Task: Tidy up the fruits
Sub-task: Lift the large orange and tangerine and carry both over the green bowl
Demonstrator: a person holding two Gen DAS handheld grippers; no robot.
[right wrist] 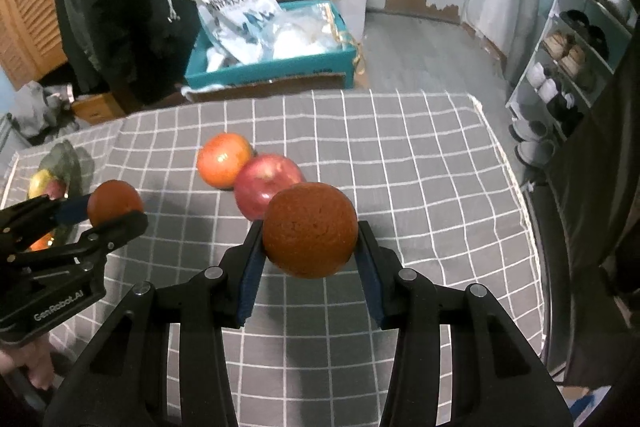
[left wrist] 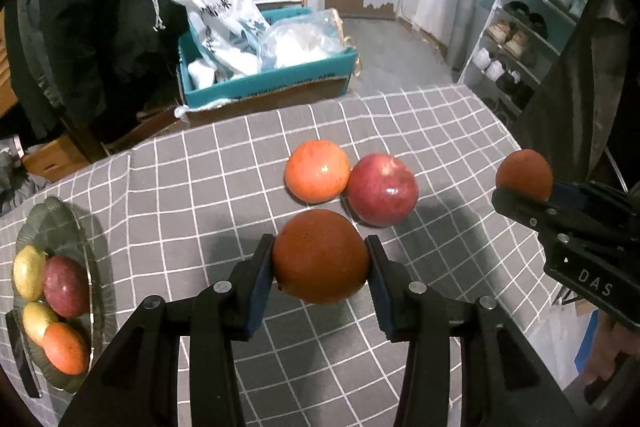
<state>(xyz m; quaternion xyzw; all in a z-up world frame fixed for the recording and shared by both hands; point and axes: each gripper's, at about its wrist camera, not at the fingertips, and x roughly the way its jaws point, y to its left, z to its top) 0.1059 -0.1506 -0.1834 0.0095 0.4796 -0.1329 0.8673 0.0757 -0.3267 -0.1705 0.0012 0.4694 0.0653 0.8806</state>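
Observation:
My left gripper (left wrist: 320, 257) is shut on a dark orange (left wrist: 320, 255) and holds it above the checked tablecloth (left wrist: 200, 187). My right gripper (right wrist: 310, 231) is shut on another dark orange (right wrist: 310, 229); it also shows at the right of the left wrist view (left wrist: 524, 175). A lighter orange (left wrist: 317, 171) and a red apple (left wrist: 382, 189) lie touching on the cloth beyond both grippers. A glass plate (left wrist: 60, 223) at the left holds two yellow fruits, a red apple (left wrist: 64, 291) and an orange (left wrist: 66, 349).
Past the table's far edge stands a teal cardboard box (left wrist: 272, 83) with white bags. A shoe rack (left wrist: 532, 27) stands at the right. A dark coat (left wrist: 100, 27) hangs at the back left.

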